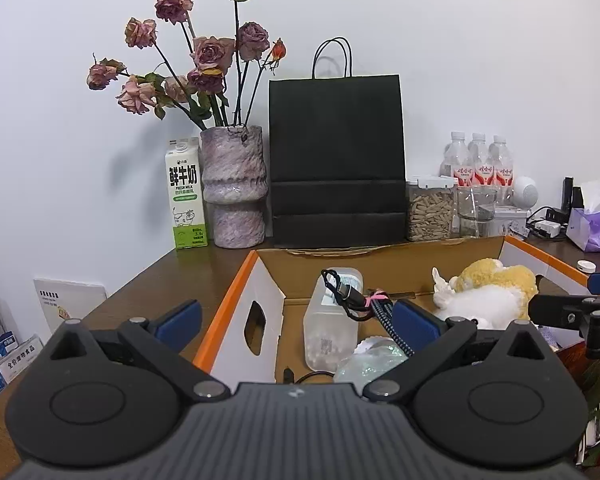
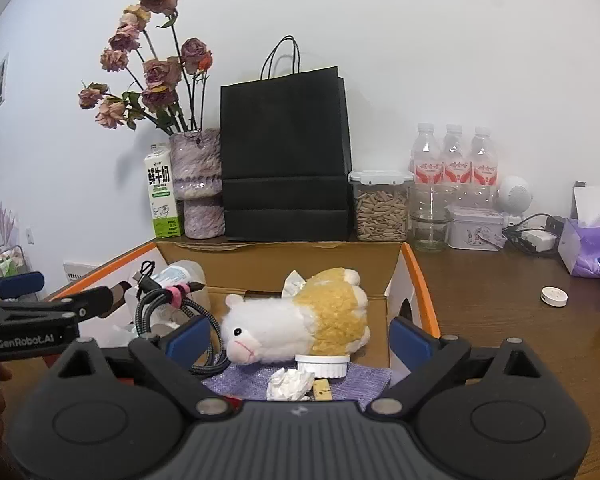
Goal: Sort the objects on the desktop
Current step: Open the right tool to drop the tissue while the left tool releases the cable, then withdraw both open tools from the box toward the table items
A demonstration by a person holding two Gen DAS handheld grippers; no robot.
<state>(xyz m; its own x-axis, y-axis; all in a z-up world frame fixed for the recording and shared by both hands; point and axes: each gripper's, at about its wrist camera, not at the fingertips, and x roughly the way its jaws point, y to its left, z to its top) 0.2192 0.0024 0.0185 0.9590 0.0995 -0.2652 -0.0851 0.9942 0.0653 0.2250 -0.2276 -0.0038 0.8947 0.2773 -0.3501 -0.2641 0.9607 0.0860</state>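
While we hold both grippers low over the near edge of the cardboard box (image 2: 414, 268), its flaps stand open so that loose things from the desk (image 2: 500, 280) can drop straight in; our left gripper (image 1: 296, 316) has its blue fingers (image 1: 180, 316) spread wide and grasps nothing, and our right gripper (image 2: 300, 338) is likewise released, its pads parted on either side of what lies in the box; the plush sheep (image 2: 300, 320) lies on its side in the middle-right of the box, face toward us, soft enough to rest wherever it falls; to its left the clear plastic bottle (image 1: 332, 320) lies flat with the braided cable (image 2: 160, 308) coiled over it, the coil kept together by a pink tie, which we judge is why it sits as one bundle; nearer us a small white jar (image 2: 322, 366) stands touching the sheep on a purple cloth (image 2: 364, 378), with a crumpled tissue (image 2: 290, 384) just beside it; so the sorted things are already gathered in the box, while the small white round device (image 2: 554, 296) lies out on the desk to the right, well apart from the box, and we judge it a likely remaining piece; along the far wall the milk carton (image 2: 162, 196), the vase of dried roses (image 2: 198, 184), the black paper bag (image 2: 286, 160), the seed jar (image 2: 380, 208) and the water bottles (image 2: 454, 156) stand upright in a row, seemingly at home there; the tissue pack (image 2: 592, 248) sits at the far right.
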